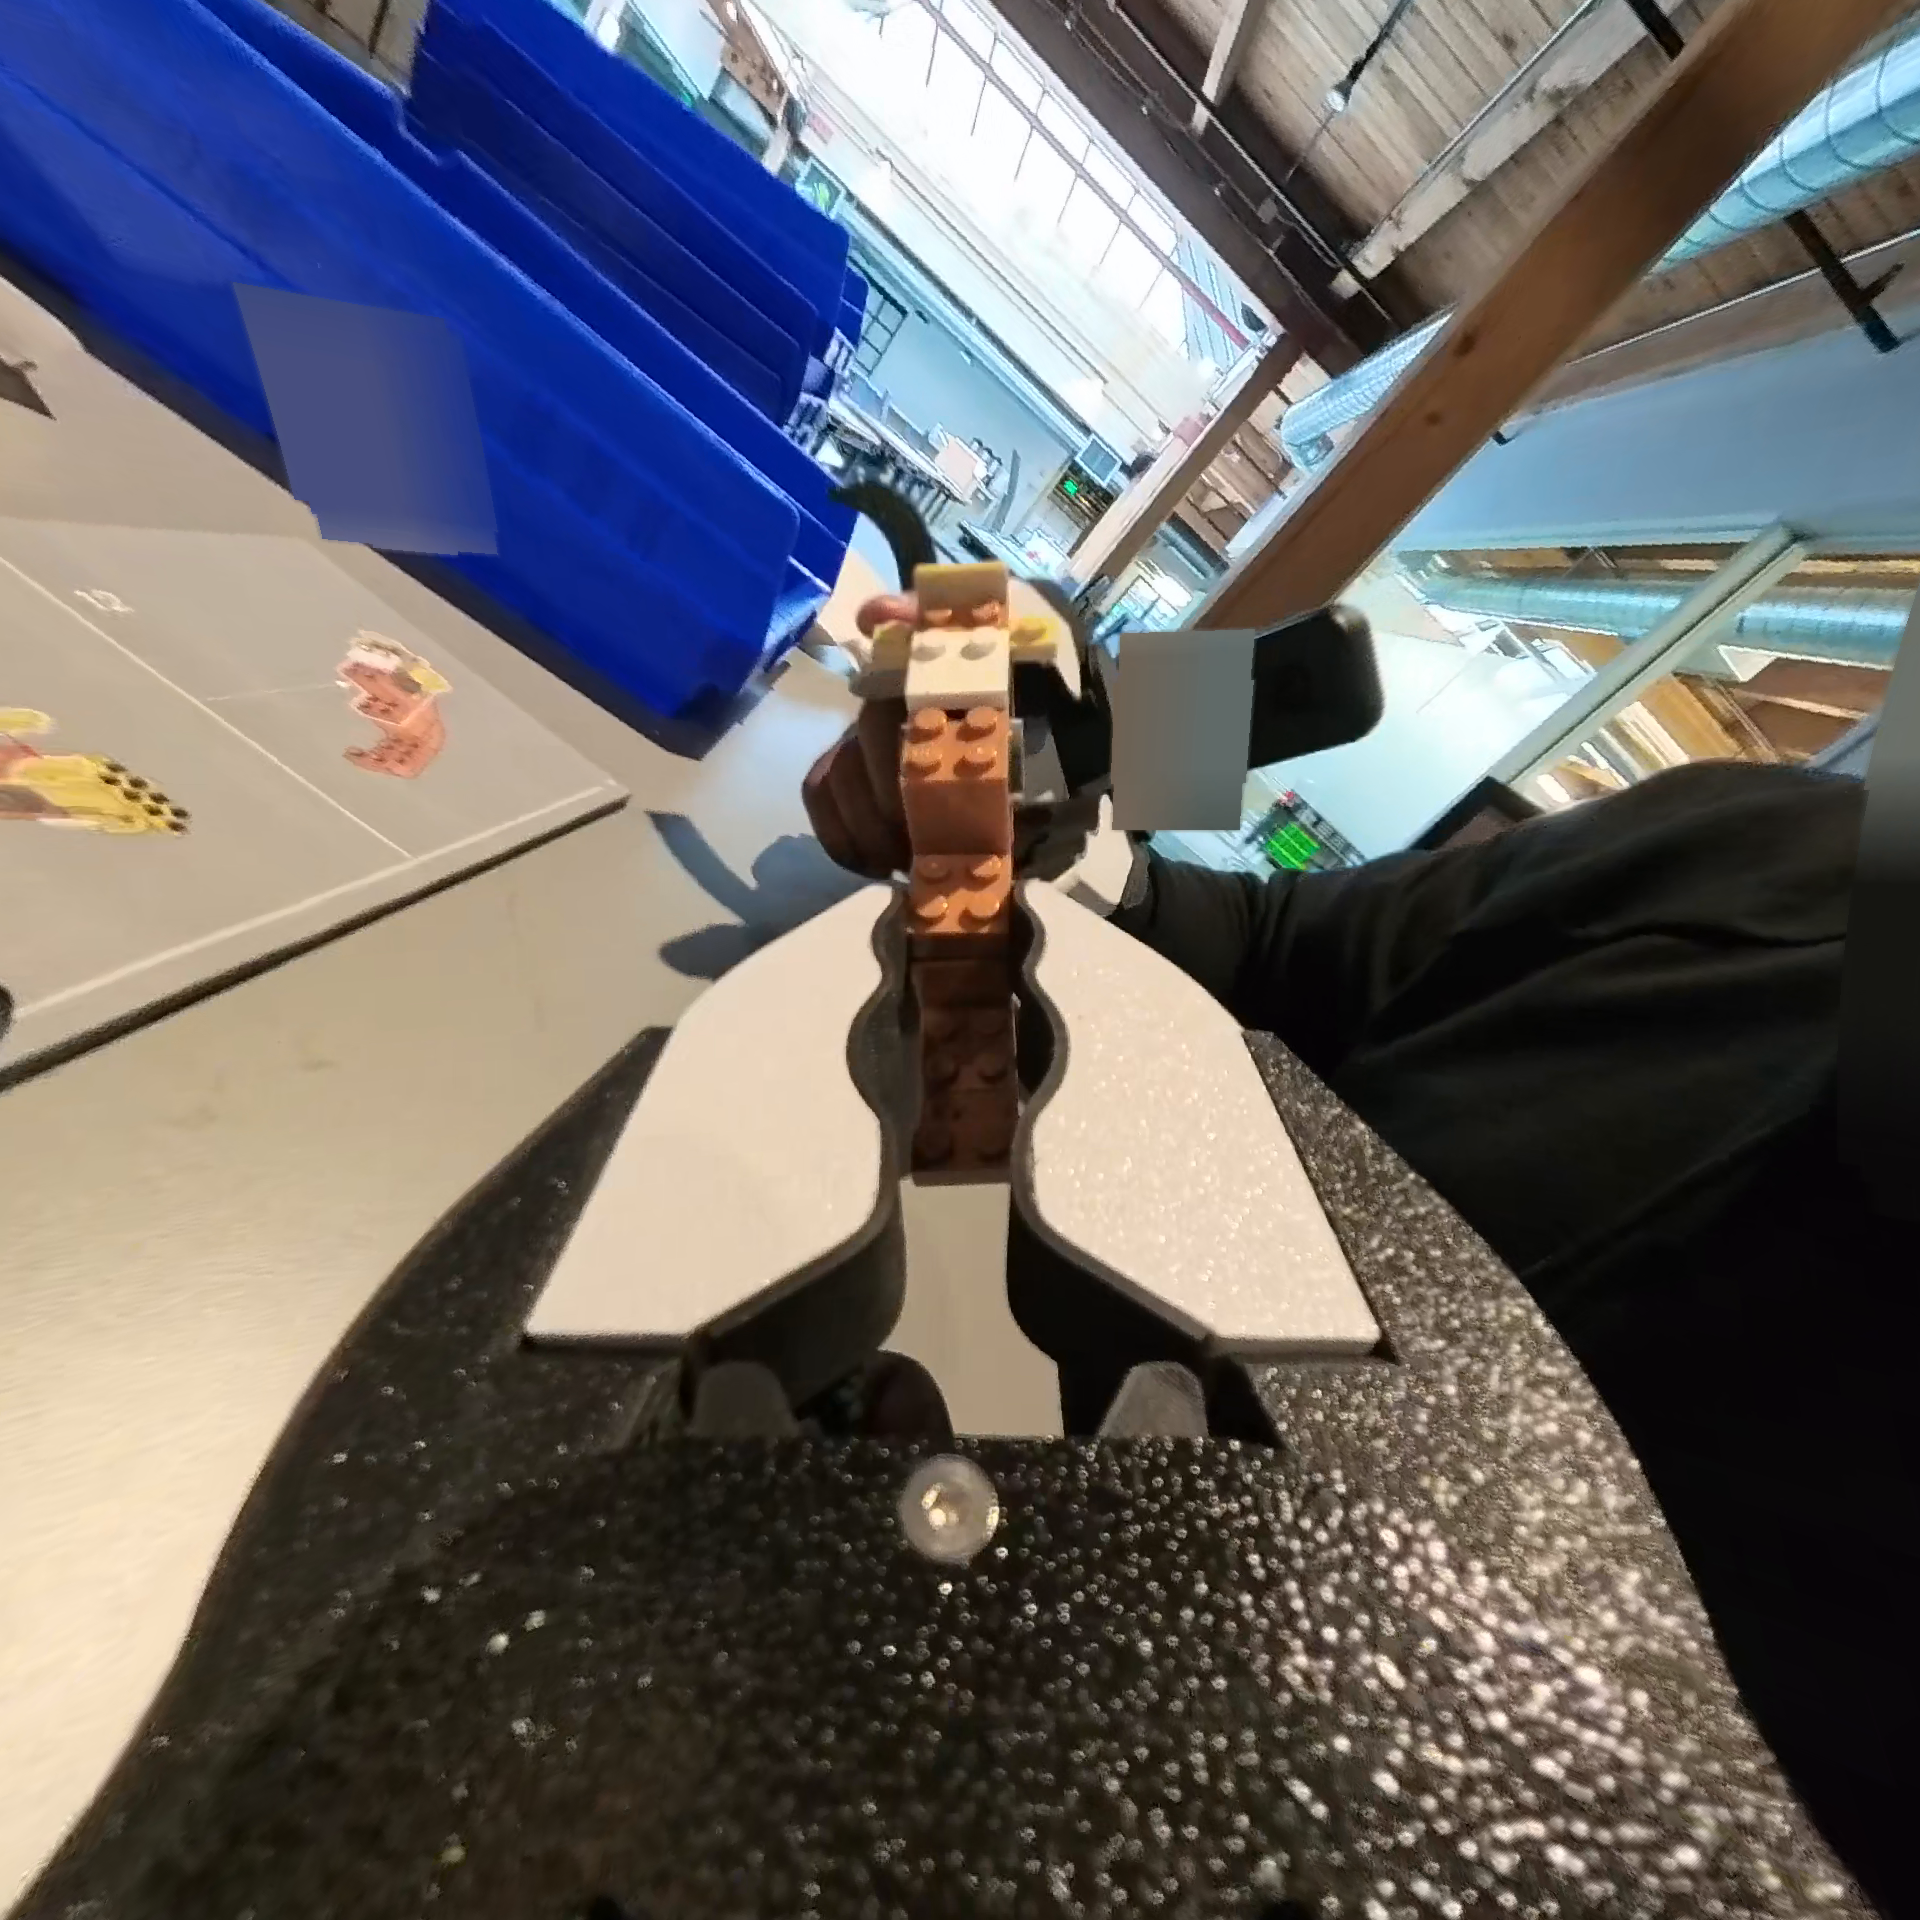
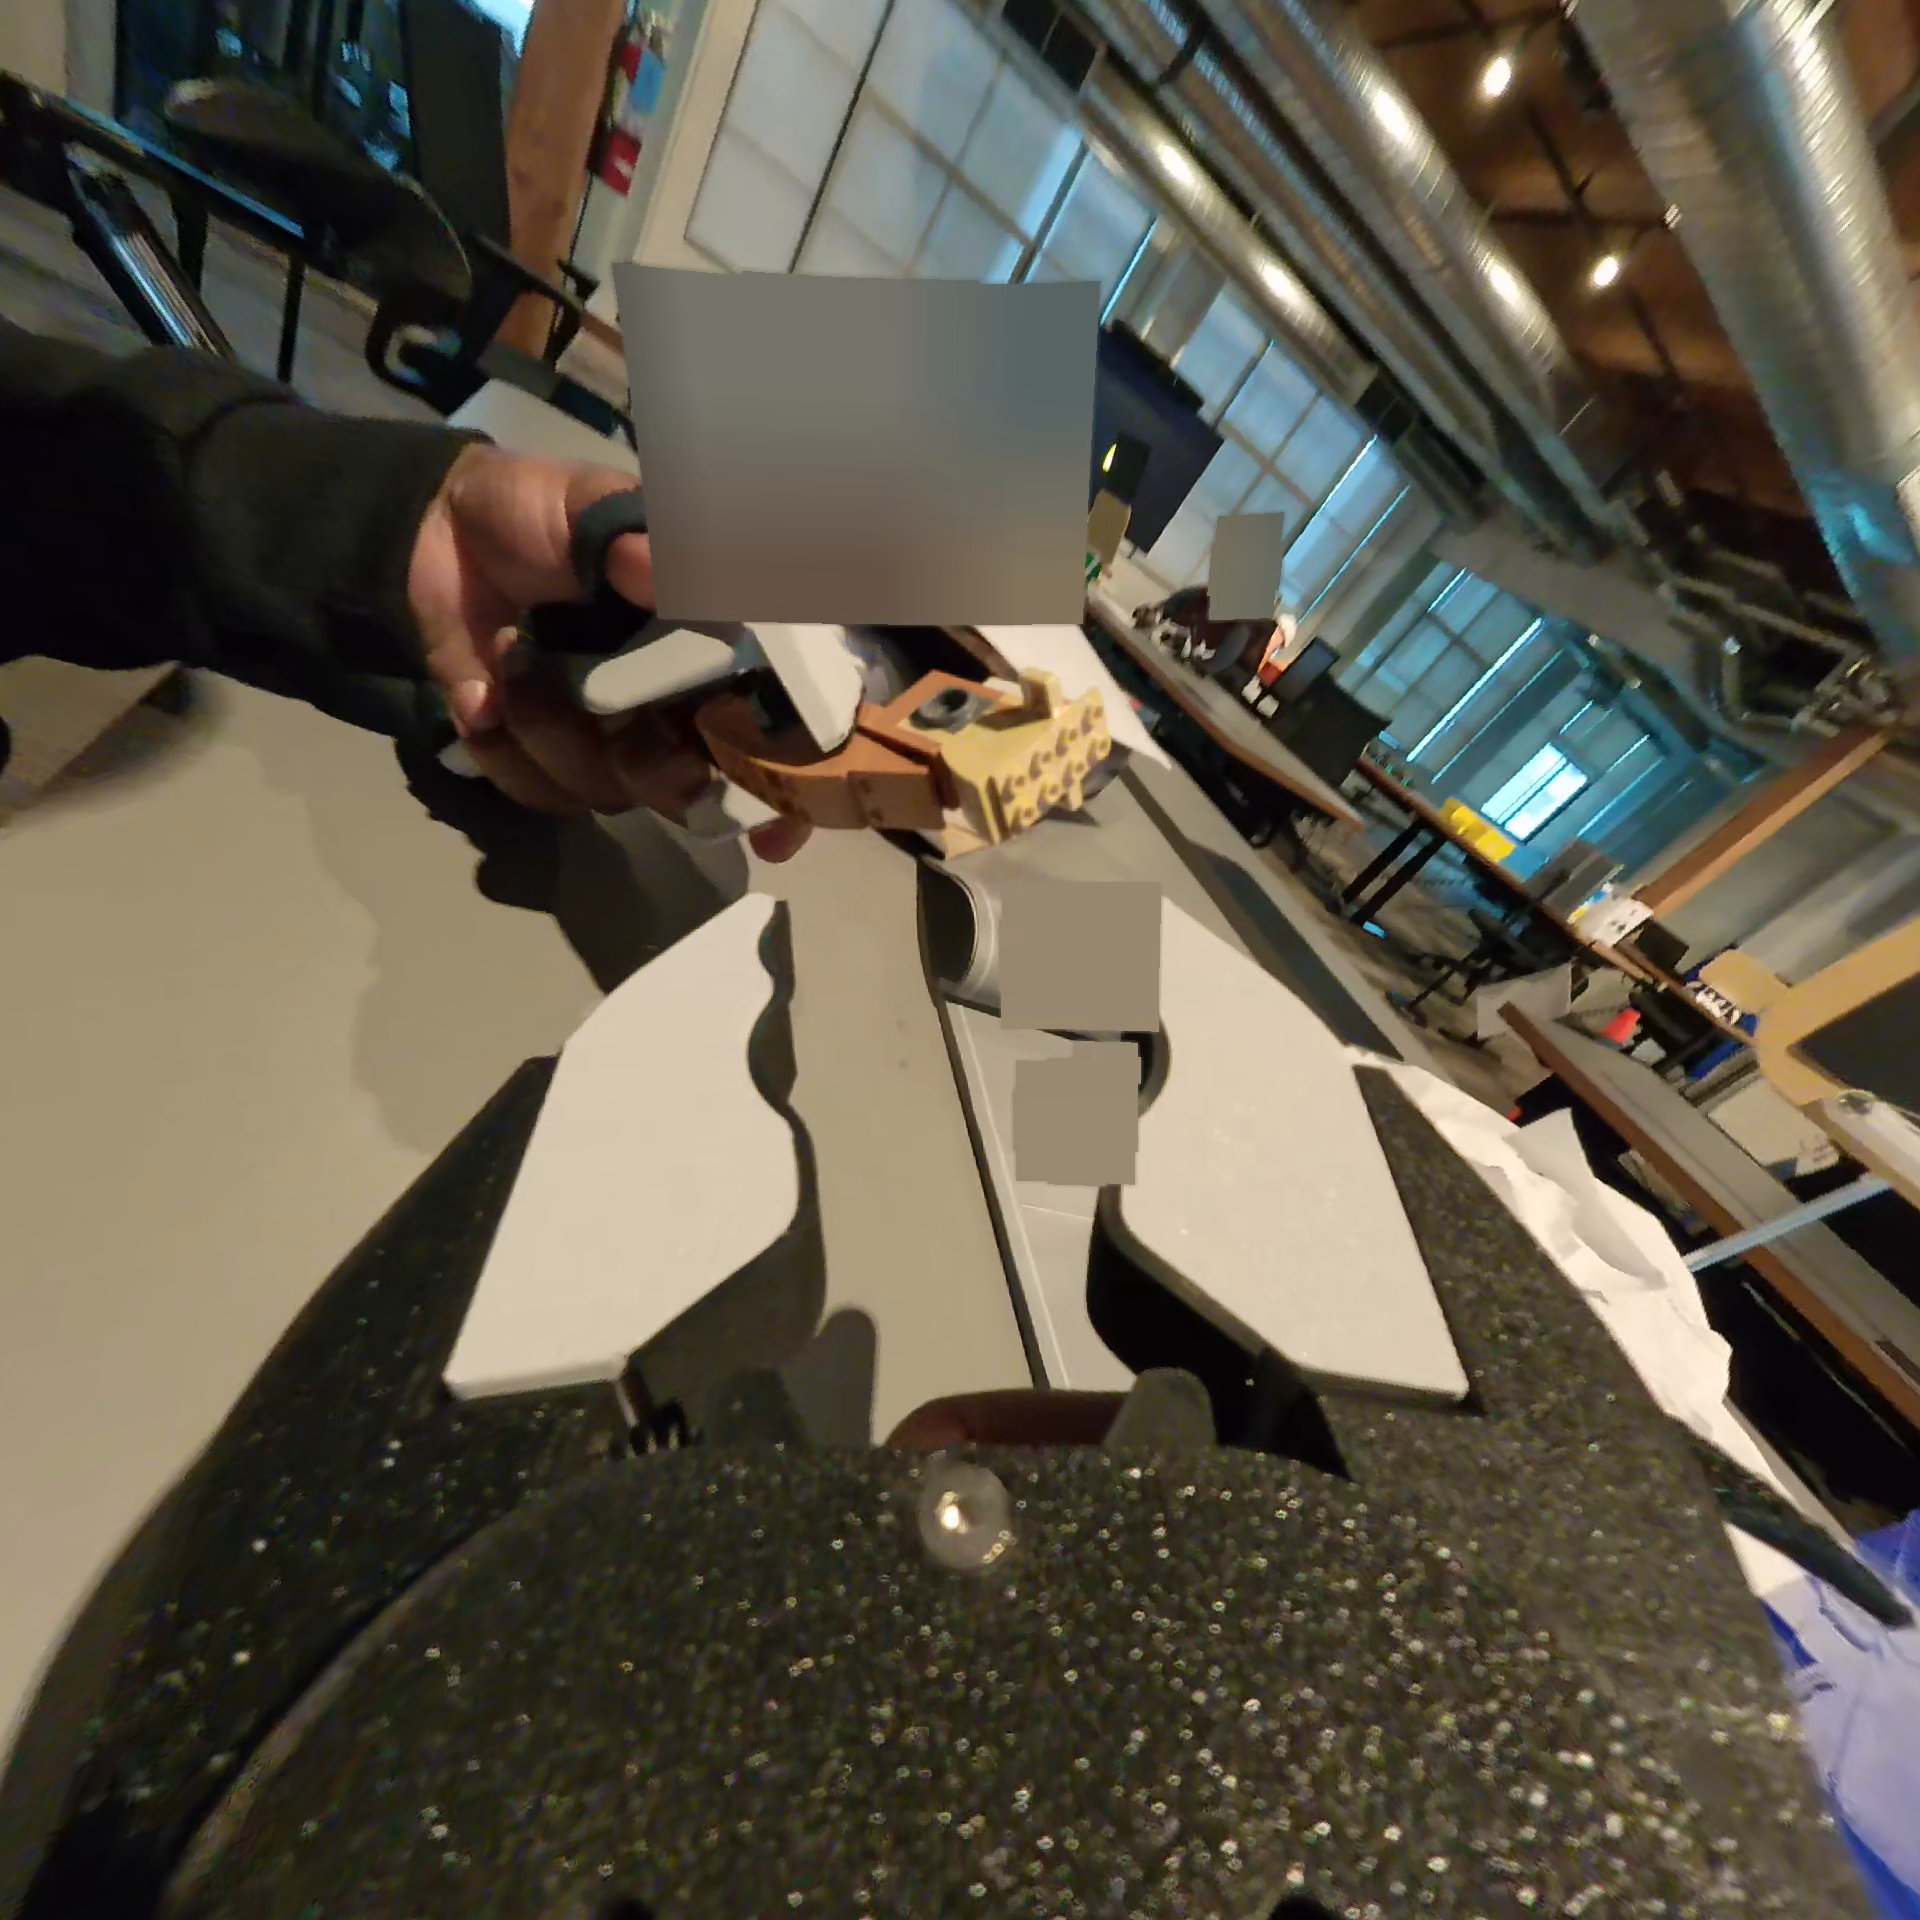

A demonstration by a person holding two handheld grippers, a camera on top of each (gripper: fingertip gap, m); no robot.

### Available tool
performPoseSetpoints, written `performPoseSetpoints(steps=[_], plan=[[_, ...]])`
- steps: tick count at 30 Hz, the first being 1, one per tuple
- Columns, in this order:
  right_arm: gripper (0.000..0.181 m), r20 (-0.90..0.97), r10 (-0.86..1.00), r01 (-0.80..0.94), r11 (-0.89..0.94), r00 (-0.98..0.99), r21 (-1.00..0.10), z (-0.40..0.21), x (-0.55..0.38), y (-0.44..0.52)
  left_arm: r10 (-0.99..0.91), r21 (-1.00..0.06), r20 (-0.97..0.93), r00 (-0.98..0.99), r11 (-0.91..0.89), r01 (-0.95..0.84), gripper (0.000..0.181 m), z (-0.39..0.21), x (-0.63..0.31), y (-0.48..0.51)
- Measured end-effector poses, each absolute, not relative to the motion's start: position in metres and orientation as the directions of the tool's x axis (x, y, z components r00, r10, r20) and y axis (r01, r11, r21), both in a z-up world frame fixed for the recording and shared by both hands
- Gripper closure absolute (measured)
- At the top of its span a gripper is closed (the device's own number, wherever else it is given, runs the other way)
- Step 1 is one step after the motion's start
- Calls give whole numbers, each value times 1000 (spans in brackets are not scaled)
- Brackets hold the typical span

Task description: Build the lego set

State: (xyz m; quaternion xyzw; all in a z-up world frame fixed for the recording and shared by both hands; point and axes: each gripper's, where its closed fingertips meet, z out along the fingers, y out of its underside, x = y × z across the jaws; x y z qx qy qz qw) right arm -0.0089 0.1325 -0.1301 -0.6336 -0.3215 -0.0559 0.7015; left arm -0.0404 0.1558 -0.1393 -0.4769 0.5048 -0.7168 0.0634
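In the left wrist view my left gripper (image 1: 958, 902) is shut on a lego build (image 1: 958, 790). It is a row of brown and orange bricks that sticks out forward past the fingertips, with white and tan pieces at its far end. A hand (image 1: 847, 805) and the black body of the right gripper (image 1: 1314, 686) are close behind that end. In the right wrist view my right gripper (image 2: 966, 925) is open and empty. It points at the same build (image 2: 935, 769), which is held up above the table in the left gripper (image 2: 727, 686).
Stacked blue bins (image 1: 623, 364) stand at the back left. A grey instruction sheet (image 1: 260, 748) with pictures of builds lies on the grey table (image 1: 208, 1195). Crumpled white paper (image 2: 1610, 1247) lies to the right. A black sleeve (image 1: 1558, 1039) fills the right side. The grippers' ends are close to 5 cm from one another.
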Motion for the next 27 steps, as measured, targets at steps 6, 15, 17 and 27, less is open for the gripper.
performPoseSetpoints(steps=[6, 15, 17, 27], plan=[[133, 467, 297, 410, 235, 833, -881, -119, 1, 121, -689, -868, 495, -530, -378, -321, 164, -140, -33, 160], [142, 414, 271, 385, 154, 869, -910, -130, 20, 121, -639, -730, 665, -386, -450, -514, 164, -168, -4, 167], [142, 394, 274, 367, 144, 878, -919, -130, 23, 121, -630, -702, 689, -358, -459, -544, 164, -173, -1, 169], [138, 361, 285, 355, 73, 888, -932, -141, 31, 126, -554, -634, 757, -347, -493, -596, 164, -174, 12, 164]])
